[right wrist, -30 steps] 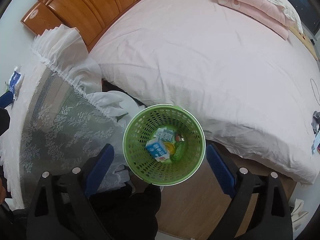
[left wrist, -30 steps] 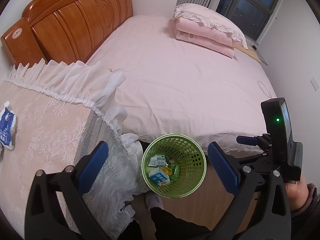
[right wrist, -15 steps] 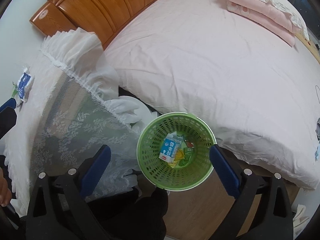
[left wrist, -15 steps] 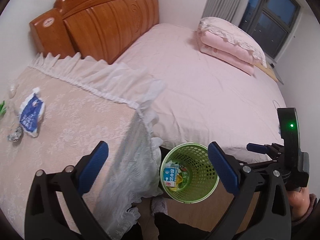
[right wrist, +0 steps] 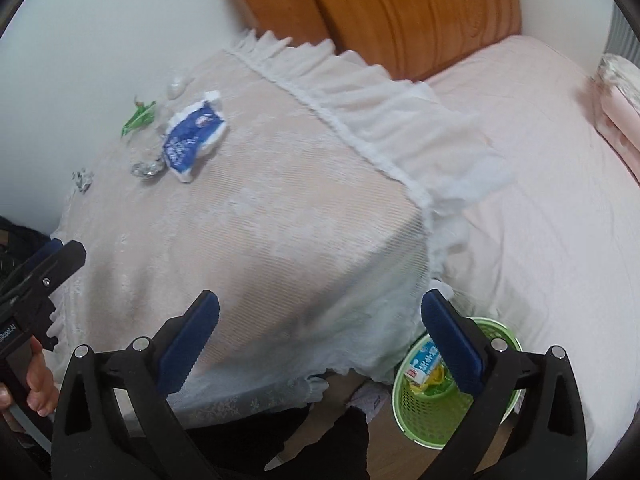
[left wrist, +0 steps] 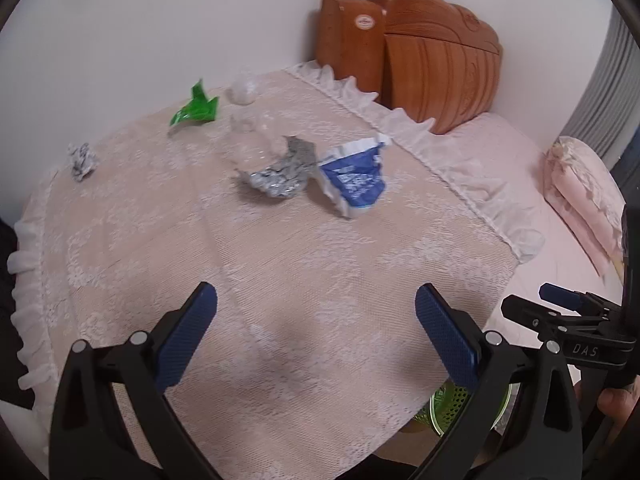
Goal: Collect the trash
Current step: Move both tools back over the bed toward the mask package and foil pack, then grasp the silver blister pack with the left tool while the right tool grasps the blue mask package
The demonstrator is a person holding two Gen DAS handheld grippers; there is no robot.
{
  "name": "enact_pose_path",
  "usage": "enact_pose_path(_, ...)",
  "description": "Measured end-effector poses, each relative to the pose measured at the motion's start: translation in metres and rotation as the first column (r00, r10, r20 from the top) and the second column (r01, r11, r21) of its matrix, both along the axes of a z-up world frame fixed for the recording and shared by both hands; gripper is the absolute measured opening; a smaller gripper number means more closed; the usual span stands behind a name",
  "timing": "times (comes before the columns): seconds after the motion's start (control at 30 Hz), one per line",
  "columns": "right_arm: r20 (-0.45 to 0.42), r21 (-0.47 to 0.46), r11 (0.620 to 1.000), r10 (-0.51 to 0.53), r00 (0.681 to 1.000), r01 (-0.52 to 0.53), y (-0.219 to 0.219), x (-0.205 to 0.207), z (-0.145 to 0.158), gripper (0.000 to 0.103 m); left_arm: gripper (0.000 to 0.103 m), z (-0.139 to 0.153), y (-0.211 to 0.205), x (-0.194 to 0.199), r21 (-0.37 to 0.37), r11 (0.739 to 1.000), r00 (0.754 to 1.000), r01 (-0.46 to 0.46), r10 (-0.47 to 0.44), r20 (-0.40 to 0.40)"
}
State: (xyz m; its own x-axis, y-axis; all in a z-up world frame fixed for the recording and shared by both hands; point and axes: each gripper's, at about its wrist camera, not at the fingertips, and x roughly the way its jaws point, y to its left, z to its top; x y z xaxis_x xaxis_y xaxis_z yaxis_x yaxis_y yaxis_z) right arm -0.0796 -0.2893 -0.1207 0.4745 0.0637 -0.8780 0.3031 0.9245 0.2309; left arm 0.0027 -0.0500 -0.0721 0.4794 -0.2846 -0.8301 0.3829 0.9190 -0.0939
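Trash lies at the far side of a lace-covered table (left wrist: 328, 264): a blue-and-white wrapper (left wrist: 354, 182), crumpled silver foil (left wrist: 280, 174), a green wrapper (left wrist: 196, 111), a small grey paper ball (left wrist: 83, 160) and clear plastic (left wrist: 252, 136). My left gripper (left wrist: 316, 308) hangs open over the table's near part, with nothing between its pads. My right gripper (right wrist: 320, 312) is open and empty above the table's corner. To its lower right, a green mesh basket (right wrist: 408, 404) on the floor holds a small carton (right wrist: 424, 364) and other scraps. The blue-and-white wrapper (right wrist: 192, 136) lies far ahead.
A bed with a pink sheet (right wrist: 552, 200) and a wooden headboard (right wrist: 400, 12) borders the table on the right. Folded pink bedding (left wrist: 580, 192) lies on it. A white wall runs behind the table. A hand (right wrist: 38, 380) holds the left tool.
Both views swung from the basket to the tabletop, so the trash pile is now ahead of the left gripper. The basket slid to the lower right. The right jaws spread a little wider.
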Motion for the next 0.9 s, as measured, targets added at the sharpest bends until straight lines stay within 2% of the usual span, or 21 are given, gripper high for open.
enact_pose_path(0.13,0.005,-0.012,0.998,0.058,0.998,-0.058,0.028,0.040,0.004,0.100,0.095,-0.007,0.031,0.011,-0.013,0.997,0.997,-0.071,0.070,-0.028)
enact_pose_path(0.37,0.017,-0.101,0.988,0.119,0.993,-0.117,0.058,0.105,0.004,0.100,0.095,-0.012,0.050,0.030,-0.052,0.991,0.990,-0.123,0.119,-0.078)
enact_pose_path(0.57,0.001,-0.238,0.949,0.213,0.977,-0.207,0.086,0.160,-0.014,0.100,0.095,-0.019,0.051,0.050,-0.048,0.991,0.987,-0.124,0.119,-0.106)
enact_pose_path(0.73,-0.012,-0.300,0.924,0.246,0.969,-0.238,0.092,0.184,-0.027,0.100,0.095,-0.021,0.051,0.071,-0.065,0.989,0.983,-0.135,0.125,-0.135)
enact_pose_path(0.8,0.005,-0.296,0.924,0.256,0.967,-0.243,0.089,0.187,-0.026,0.094,0.095,-0.022,0.048,0.079,-0.071,0.988,0.981,-0.139,0.128,-0.143)
enact_pose_path(0.87,0.006,-0.271,0.930,0.260,0.966,-0.249,0.085,0.190,-0.027,0.070,0.095,-0.022,0.041,0.087,-0.071,0.988,0.979,-0.140,0.128,-0.156)
enact_pose_path(0.9,0.010,-0.252,0.936,0.255,0.967,-0.244,0.080,0.192,-0.027,0.066,0.095,-0.023,0.037,0.091,-0.073,0.988,0.978,-0.139,0.126,-0.164)
